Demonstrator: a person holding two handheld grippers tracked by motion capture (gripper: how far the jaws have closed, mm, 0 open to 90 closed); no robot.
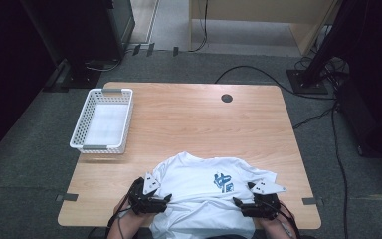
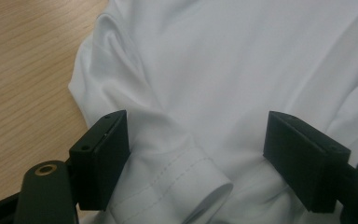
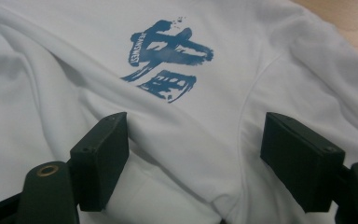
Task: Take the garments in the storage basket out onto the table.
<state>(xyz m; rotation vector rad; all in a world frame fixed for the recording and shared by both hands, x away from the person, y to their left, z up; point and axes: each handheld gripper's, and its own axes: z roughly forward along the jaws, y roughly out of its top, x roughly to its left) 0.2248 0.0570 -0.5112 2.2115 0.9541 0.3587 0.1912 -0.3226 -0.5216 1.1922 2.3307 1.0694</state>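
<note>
**Both grippers working at the shirt's near edge**

The left gripper (image 1: 165, 199) and right gripper (image 1: 238, 201) are pointing inward over the white shirt (image 1: 199, 186), which is lying rumpled at the table's (image 1: 189, 119) near edge. Both are standing with jaws apart, cloth between them unclamped.

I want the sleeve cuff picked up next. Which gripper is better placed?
Left. The left gripper has its jaws open astride the rolled cuff; the right gripper sits over plain shirt cloth.
</note>
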